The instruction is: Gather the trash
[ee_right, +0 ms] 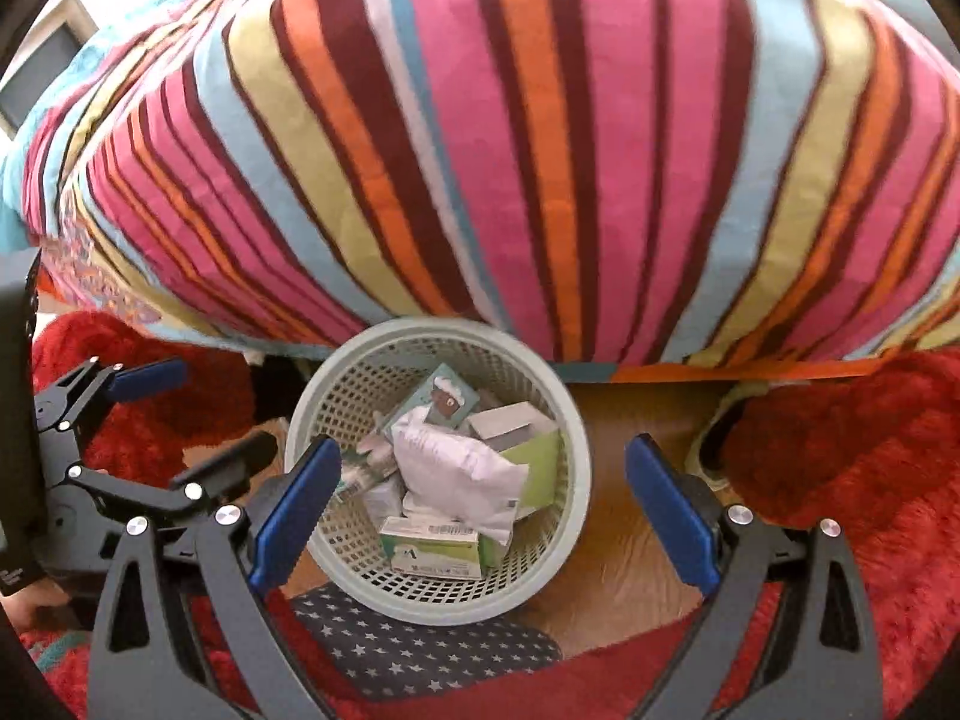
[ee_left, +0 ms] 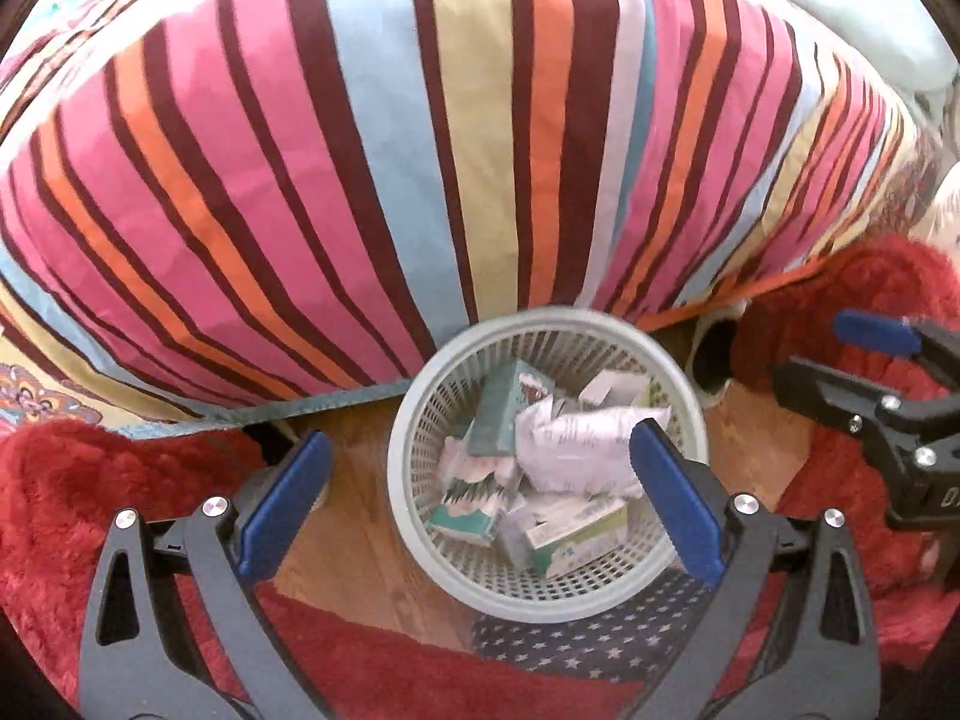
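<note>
Hovering over a pale green plastic mesh wastebasket (ee_left: 543, 462), I hold a two-finger gripper in each hand, both tilted steeply down toward it. My left gripper (ee_left: 480, 510) has its blue-padded fingers spread wide with nothing pinched between them. My right gripper (ee_right: 480, 507) is likewise spread wide and empty; the basket shows through the gap of each.

The wastebasket stands on a bare strip of wooden floor (ee_right: 624, 546), just in front of the hanging edge of a striped bedspread (ee_left: 420, 150) in pink, orange, maroon, blue and cream. Red shaggy rugs (ee_right: 852, 468) lie to either side, and a dark star-patterned fabric (ee_right: 420, 654) sits against the basket's near rim.

Inside the basket lies the collected trash: a crumpled white plastic mailer bag (ee_right: 456, 468) on top, a teal carton with a cartoon picture (ee_right: 441, 399), a green-and-white cardboard box (ee_right: 435, 546) toward the near wall, and other small boxes beneath.

I judge this to be the release step: both pairs of fingers are empty above the basket and the trash rests inside. The next move calls for lifting both grippers clear of the rim and looking around the floor and rugs for any leftover litter. No loose trash shows outside the basket in either view.
</note>
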`<state>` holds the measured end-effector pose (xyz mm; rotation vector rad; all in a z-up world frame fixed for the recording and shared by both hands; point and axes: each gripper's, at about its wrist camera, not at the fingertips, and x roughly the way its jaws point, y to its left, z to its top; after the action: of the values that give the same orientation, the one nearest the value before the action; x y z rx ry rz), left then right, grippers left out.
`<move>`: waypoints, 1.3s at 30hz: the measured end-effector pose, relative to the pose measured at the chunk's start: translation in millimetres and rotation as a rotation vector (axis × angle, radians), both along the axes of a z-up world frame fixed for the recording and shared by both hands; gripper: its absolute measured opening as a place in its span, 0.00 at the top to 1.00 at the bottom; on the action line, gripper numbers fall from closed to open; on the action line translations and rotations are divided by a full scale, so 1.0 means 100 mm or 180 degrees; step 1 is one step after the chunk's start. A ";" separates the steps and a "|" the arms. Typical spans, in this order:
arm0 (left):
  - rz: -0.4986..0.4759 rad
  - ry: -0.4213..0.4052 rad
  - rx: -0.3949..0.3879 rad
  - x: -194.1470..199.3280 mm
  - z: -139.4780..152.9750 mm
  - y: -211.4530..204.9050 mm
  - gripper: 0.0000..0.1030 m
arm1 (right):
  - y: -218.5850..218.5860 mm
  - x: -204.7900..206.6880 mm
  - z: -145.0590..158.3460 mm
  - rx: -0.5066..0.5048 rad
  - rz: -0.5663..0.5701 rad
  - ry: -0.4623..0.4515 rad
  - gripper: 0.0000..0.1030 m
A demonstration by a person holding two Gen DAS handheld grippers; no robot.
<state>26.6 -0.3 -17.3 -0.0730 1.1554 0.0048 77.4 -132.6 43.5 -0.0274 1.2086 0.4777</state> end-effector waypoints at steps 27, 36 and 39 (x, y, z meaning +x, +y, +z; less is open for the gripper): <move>0.0420 -0.0245 0.0080 -0.06 0.37 0.11 0.06 | -0.16 0.03 0.19 -0.0025 -0.0094 -0.0083 0.11; 0.0361 -0.0248 0.0170 -0.05 0.39 0.04 0.06 | -0.16 0.05 0.15 -0.0050 -0.0104 -0.0076 0.11; 0.0369 -0.0251 0.0168 -0.05 0.39 0.04 0.06 | -0.16 0.05 0.14 -0.0055 -0.0106 -0.0064 0.11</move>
<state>21.8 3.7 21.5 -0.0926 1.0705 0.1340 82.9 -148.7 57.2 -0.0266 1.1918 0.4369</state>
